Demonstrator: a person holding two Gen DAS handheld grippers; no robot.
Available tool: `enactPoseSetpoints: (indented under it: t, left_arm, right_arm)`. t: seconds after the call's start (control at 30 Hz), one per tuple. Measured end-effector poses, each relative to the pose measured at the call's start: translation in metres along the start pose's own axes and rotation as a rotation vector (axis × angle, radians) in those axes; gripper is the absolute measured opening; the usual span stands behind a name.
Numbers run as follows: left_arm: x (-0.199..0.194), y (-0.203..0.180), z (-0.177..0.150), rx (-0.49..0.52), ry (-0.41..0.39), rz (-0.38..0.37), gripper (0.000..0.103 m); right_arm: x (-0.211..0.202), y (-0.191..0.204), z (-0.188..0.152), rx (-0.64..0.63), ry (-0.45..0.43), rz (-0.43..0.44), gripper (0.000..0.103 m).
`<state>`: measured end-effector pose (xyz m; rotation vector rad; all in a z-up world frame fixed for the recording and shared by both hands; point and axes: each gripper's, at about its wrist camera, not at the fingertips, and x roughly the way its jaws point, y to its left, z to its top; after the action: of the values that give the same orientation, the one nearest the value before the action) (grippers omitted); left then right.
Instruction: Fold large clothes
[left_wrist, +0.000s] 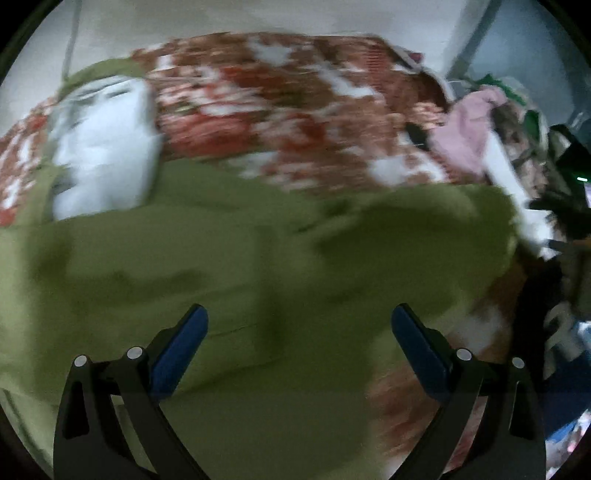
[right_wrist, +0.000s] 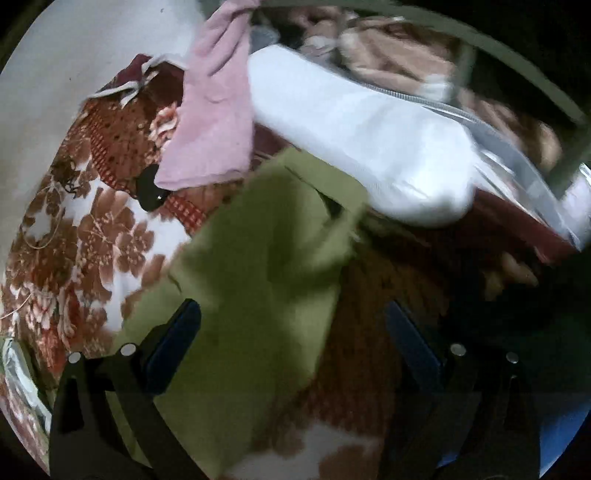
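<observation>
The green garment (left_wrist: 236, 258) lies spread over a floral bedcover (left_wrist: 295, 96), and everything else is best placed from it. In the left wrist view it fills the lower and middle field, with a white folded item (left_wrist: 103, 147) lying on its far left part and a pink cloth (left_wrist: 465, 129) beyond its far right corner. The left gripper (left_wrist: 299, 332) hangs over the green cloth with its fingers spread wide and nothing between them. In the right wrist view a narrower tongue of the green garment (right_wrist: 258, 258) runs up between the fingers of the right gripper (right_wrist: 291, 325), which is likewise spread and empty; a white pillow-like bundle (right_wrist: 362, 147) sits just past the far end of the green cloth and the pink cloth (right_wrist: 214, 110) past its far left edge. Both views are smeared by motion, so whether this strip is a sleeve or a hem I cannot say. The fabric looks soft, light and limp, likely to sag and drag when lifted, not slippery or fragile. I would take it at two outer corners or along a seamed edge, pinching a single layer.
</observation>
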<state>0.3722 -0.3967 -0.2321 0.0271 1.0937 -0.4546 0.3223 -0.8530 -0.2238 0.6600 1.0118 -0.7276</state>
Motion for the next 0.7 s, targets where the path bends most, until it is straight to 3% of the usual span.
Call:
enactPoseSetpoints:
  t: [0.03, 0.1, 0.2, 0.5, 0.6, 0.7]
  left_arm:
    - [0.003, -0.017, 0.006, 0.015, -0.009, -0.012, 0.098]
    - [0.01, -0.048, 0.018, 0.063, -0.025, -0.029, 0.098]
    - [0.018, -0.07, 0.031, 0.086, -0.04, -0.048, 0.098]
    - [0.029, -0.077, 0.037, 0.105, -0.016, -0.063, 0.098]
    - [0.037, -0.073, 0.031, 0.111, 0.008, -0.043, 0.098]
    - [0.039, -0.066, 0.026, 0.101, 0.01, -0.031, 0.098]
  right_arm:
    - [0.009, -0.003, 0.01, 0.013, 0.02, 0.031, 0.099]
    - [0.039, -0.019, 0.024, 0.149, 0.108, 0.116, 0.099]
    - [0.077, -0.055, 0.024, 0.391, 0.222, 0.17, 0.099]
    - [0.093, -0.077, 0.015, 0.378, 0.243, 0.067, 0.098]
    - [0.11, -0.084, 0.013, 0.403, 0.279, 0.108, 0.099]
    - [0.11, -0.083, 0.014, 0.41, 0.258, 0.171, 0.074]
